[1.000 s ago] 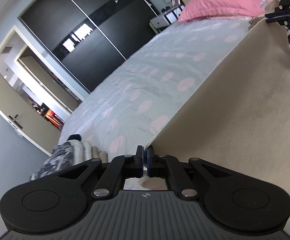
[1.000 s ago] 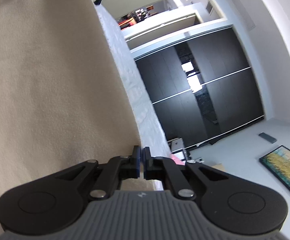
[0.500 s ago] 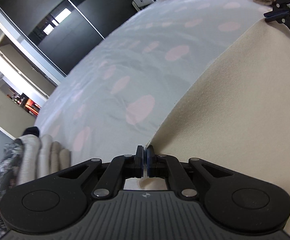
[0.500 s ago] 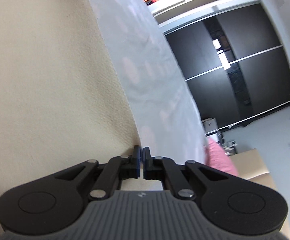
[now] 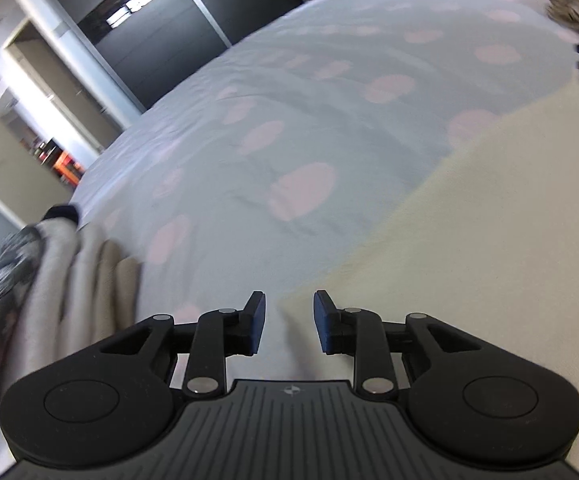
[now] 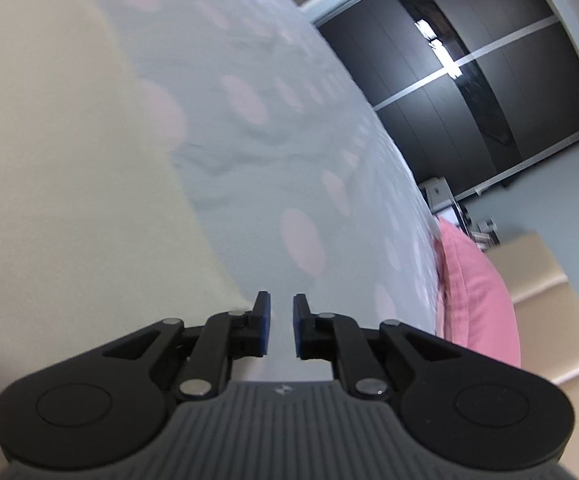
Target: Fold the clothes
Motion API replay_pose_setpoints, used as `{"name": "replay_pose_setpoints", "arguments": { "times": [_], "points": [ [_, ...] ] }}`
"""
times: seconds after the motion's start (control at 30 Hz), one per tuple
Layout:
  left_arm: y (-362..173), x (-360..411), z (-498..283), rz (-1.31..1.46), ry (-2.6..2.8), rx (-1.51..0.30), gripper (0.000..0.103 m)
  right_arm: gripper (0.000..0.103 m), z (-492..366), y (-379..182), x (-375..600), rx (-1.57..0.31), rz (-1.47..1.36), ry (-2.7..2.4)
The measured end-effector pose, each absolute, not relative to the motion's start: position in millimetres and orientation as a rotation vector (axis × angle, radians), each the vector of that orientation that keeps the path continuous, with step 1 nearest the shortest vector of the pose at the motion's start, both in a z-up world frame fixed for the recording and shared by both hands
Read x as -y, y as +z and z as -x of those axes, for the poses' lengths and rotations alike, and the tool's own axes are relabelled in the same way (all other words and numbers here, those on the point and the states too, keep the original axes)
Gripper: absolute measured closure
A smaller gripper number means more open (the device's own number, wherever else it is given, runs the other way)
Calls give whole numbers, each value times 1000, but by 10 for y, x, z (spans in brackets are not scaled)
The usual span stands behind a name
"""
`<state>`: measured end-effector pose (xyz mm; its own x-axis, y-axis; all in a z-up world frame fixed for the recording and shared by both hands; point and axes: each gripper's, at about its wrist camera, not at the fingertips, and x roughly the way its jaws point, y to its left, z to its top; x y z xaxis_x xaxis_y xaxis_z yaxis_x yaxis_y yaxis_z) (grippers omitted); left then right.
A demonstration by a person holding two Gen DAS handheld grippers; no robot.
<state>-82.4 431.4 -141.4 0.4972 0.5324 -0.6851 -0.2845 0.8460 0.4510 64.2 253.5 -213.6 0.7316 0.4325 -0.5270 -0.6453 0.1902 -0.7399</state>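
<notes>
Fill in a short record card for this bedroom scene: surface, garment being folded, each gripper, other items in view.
surface: bed with a pale blue sheet with pink spots
garment: beige cloth lying flat on the sheet, one corner between the left pads
left gripper: jaws opening, pads clear of the cloth corner
right gripper: jaws opening, nothing pinched, cloth edge just beside its left finger
other items: stack of folded clothes near the left gripper; pink pillow; dark wardrobe doors
</notes>
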Motion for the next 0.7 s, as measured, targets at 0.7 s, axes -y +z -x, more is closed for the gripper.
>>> {"name": "replay_pose_setpoints", "arguments": {
  "times": [0.7],
  "points": [
    [-1024, -2794, 2083, -477, 294, -913, 61, 73, 848, -1737, -1252, -120, 1193, 1011]
  ]
}}
